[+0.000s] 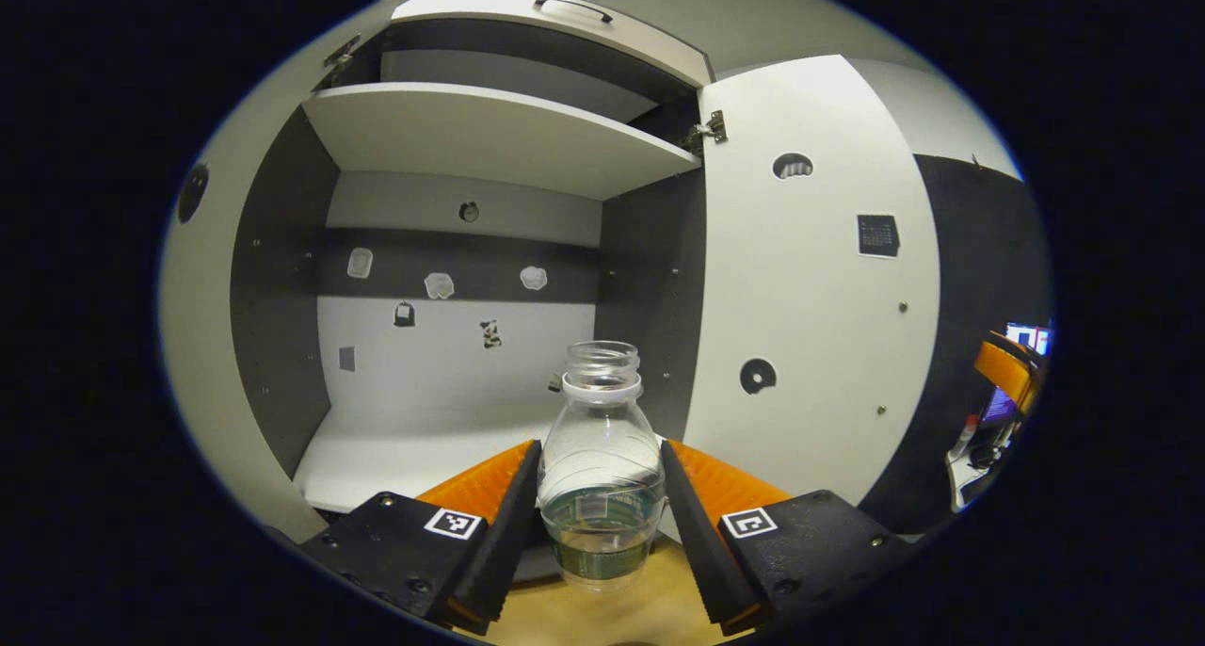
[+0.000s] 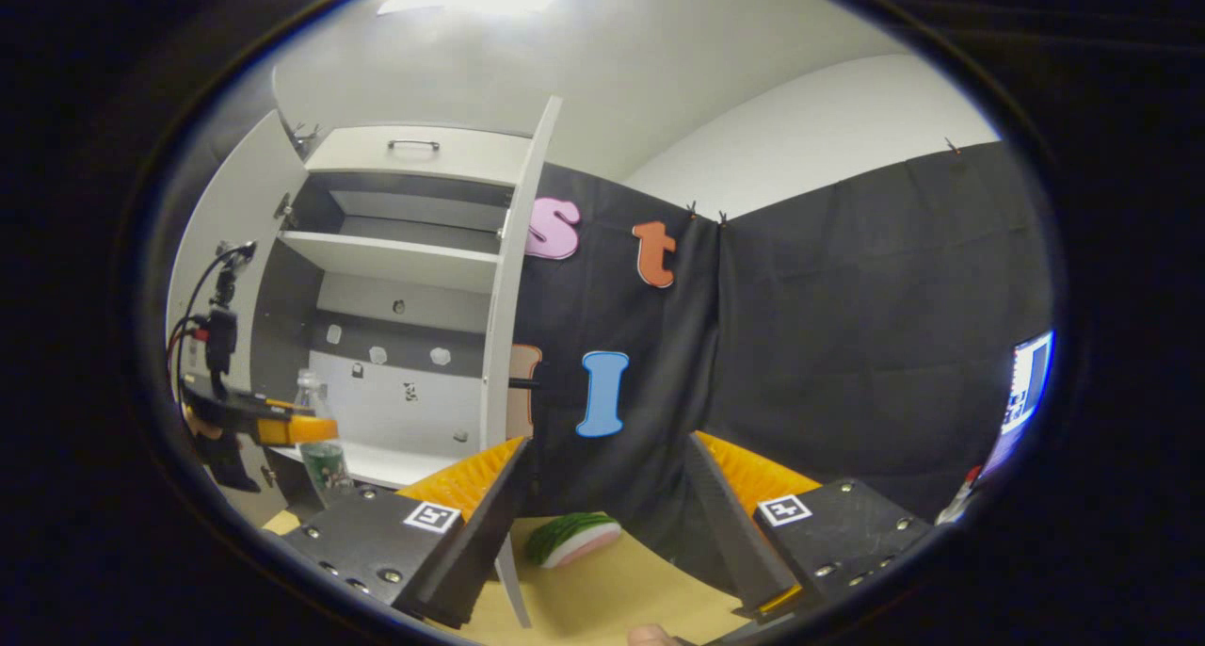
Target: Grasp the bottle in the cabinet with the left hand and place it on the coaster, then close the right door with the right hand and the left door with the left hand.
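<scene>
Two fingers of the left gripper (image 1: 601, 500) clamp the bottle (image 1: 600, 467); right gripper (image 2: 602, 505) spread, idle. Next: find the coaster, set bottle down.

Low in the left gripper view the bottle (image 1: 601, 458) is clear, glossy plastic. The cabinet (image 1: 490, 137) above has smooth matt panels with small metal hinges (image 1: 708, 130), and the counter (image 1: 612, 613) at the bottom edge looks like smooth wood.

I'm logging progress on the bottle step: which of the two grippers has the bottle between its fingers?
The left gripper: both its fingers press the clear, capless bottle in front of the open cabinet. The right gripper is open with nothing between its fingers.
</scene>
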Available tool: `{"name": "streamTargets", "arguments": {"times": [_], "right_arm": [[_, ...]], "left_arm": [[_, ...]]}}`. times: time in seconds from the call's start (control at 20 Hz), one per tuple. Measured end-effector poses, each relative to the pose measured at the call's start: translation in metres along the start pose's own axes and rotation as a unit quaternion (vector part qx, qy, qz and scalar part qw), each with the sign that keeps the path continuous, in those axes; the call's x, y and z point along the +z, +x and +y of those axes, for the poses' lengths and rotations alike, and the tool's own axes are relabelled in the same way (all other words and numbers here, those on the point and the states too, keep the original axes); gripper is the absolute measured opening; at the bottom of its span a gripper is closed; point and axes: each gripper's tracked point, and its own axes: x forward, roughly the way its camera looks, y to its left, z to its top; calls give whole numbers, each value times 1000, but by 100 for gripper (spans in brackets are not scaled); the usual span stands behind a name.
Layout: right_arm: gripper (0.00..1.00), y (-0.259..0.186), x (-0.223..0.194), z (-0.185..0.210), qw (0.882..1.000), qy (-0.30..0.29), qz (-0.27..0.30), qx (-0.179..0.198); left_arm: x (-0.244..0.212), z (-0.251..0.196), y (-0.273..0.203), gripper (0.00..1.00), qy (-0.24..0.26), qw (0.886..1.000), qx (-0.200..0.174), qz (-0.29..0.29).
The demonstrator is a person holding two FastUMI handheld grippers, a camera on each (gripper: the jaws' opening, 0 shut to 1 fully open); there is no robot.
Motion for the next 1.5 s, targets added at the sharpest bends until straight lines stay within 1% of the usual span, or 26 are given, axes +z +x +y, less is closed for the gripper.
{"name": "streamTargets", "arguments": {"times": [0.1,0.15,0.2,0.25,0.3,0.5,0.7,0.85,0.9,0.95,1.05,1.1,1.25,1.4,1.45,1.5], "right_arm": [[95,-1,3,-4,1000,1,-2,-4],[99,-1,3,-6,1000,-1,-2,-7],[99,-2,4,-9,1000,-5,-2,-11],[94,-4,5,-13,1000,-8,-3,-15],[99,-5,7,-17,1000,-12,-6,-20],[99,-12,10,-40,998,-36,-7,-47],[99,-16,15,-64,997,-42,-7,-71],[99,-18,24,-75,995,-48,-16,-85],[99,-20,26,-77,994,-52,-20,-89],[99,-21,28,-80,994,-56,-23,-91],[99,-22,31,-80,993,-64,-25,-91],[99,-22,31,-80,993,-69,-25,-90],[99,-21,37,-79,993,-77,-30,-86],[99,-21,35,-76,994,-68,-27,-79],[94,-21,34,-75,995,-65,-25,-78],[99,-22,33,-75,995,-64,-24,-77]], "left_arm": [[-22,-7,-11,78,-8,1000,-12,5],[-32,-8,-17,77,-13,1000,-14,8],[-44,-9,-20,78,-22,1000,-14,14],[-56,-10,-23,78,-32,999,-13,23],[-67,-9,-26,78,-37,999,-12,30],[-119,-6,-35,78,-35,997,-4,70],[-170,-6,-40,78,-38,994,-3,106],[-204,-7,-43,80,-43,992,0,123],[-214,-7,-45,78,-42,991,2,129],[-223,-6,-46,79,-39,990,4,132],[-245,-6,-48,78,-35,988,7,148],[-255,-7,-49,80,-37,986,8,159],[-282,-8,-51,79,-42,982,17,184],[-293,-8,-51,79,-60,981,28,183],[-296,-8,-51,79,-69,981,33,180],[-298,-8,-52,79,-76,981,39,174]]}}
